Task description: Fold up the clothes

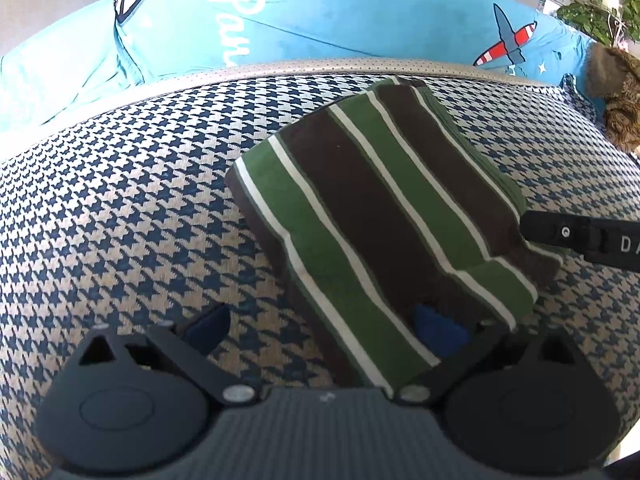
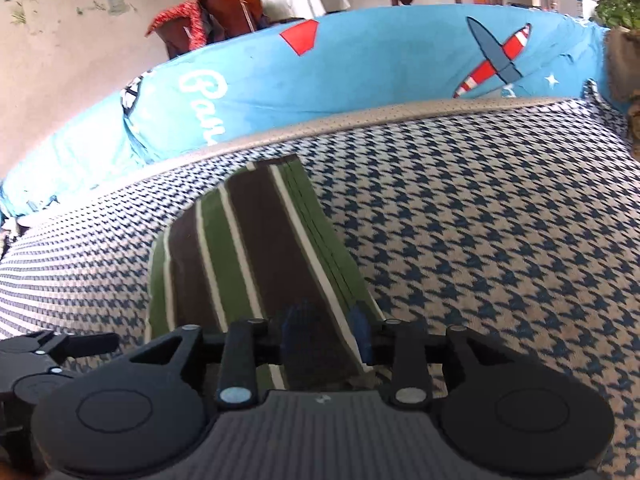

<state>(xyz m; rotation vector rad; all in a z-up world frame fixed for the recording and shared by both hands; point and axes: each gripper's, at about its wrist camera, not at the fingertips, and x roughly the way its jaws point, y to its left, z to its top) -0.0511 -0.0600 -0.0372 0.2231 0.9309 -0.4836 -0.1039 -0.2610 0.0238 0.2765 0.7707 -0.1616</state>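
A green, brown and white striped garment lies folded into a thick rectangle on the houndstooth cushion. My left gripper is open; its right blue fingertip rests on the garment's near corner, its left fingertip over bare cushion. In the right wrist view the garment runs away from me. My right gripper is partly closed, its blue pads straddling the garment's near right edge; I cannot tell whether they pinch the cloth. The right gripper's black body shows at the garment's right edge in the left wrist view.
A bright blue printed cover drapes the sofa back behind the cushion. A brown furry thing and a potted plant sit at the far right. Chairs and a table stand behind the sofa.
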